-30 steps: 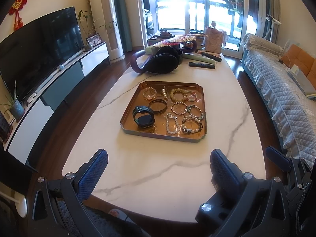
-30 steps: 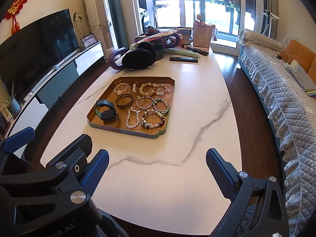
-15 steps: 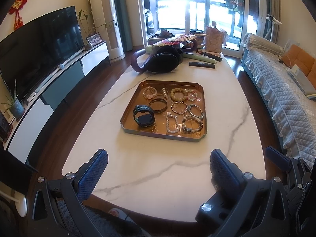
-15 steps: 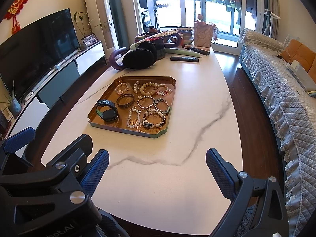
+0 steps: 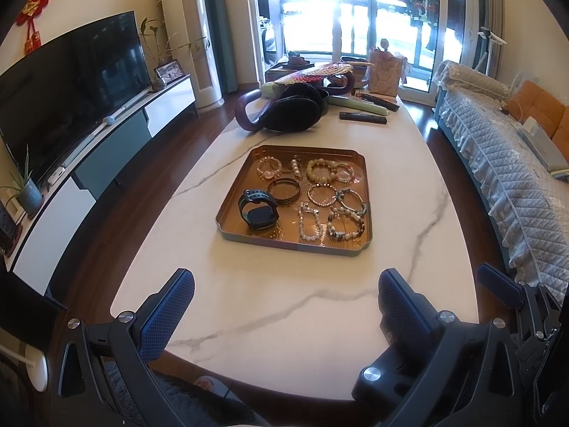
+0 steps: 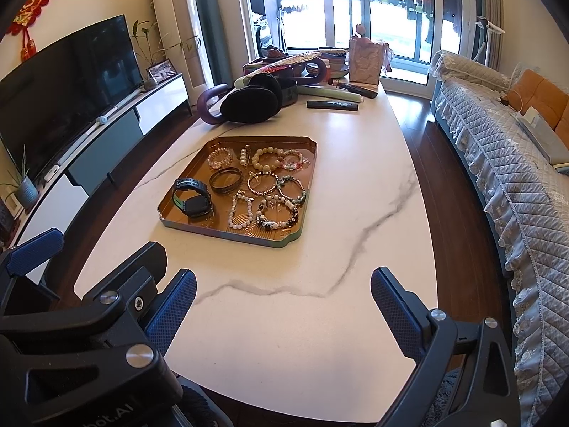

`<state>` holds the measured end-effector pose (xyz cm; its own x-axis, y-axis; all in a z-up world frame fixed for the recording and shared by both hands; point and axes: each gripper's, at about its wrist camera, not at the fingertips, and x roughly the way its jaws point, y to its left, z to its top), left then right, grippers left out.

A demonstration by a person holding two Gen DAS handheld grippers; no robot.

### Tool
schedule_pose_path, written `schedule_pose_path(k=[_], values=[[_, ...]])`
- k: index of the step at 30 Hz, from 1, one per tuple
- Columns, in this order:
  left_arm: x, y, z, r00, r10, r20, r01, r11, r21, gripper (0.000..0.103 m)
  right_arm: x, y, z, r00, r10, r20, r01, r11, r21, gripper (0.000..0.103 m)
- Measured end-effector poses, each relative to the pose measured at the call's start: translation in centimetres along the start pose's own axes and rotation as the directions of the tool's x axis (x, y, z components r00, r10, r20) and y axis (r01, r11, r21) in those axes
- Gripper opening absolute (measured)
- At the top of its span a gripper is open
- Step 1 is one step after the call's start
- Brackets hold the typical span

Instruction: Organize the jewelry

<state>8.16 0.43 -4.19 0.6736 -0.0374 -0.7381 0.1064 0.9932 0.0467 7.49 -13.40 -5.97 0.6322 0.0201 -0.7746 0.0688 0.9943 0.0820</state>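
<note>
Both grippers hang wide open and empty over the near edge of the white counter (image 5: 284,295): the left gripper (image 5: 284,306) and the right gripper (image 6: 282,302) side by side. Bare marble lies between them and the tray (image 5: 227,229), which sits mid-counter, well clear of the left and right edges. In it, a watch (image 5: 259,210) lies near left, bracelets (image 5: 322,170) fill the rest. Beyond the tray, earmuffs (image 5: 291,112) and a remote (image 5: 362,118) crowd the far end.

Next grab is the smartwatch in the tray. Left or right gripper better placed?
Probably left. The smartwatch sits at the tray's near-left corner, nearer the left gripper. The right gripper would reach across. Both open, empty.
</note>
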Motion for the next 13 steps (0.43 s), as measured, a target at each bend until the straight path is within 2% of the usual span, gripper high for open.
schedule_pose_path(k=[13], values=[[0.26,0.15,0.02,1.000,-0.003,-0.013,0.003,1.000,0.005,0.103,0.09,-0.07,-0.18,1.000,-0.001,-0.009,0.001,1.000,0.001,0.098]])
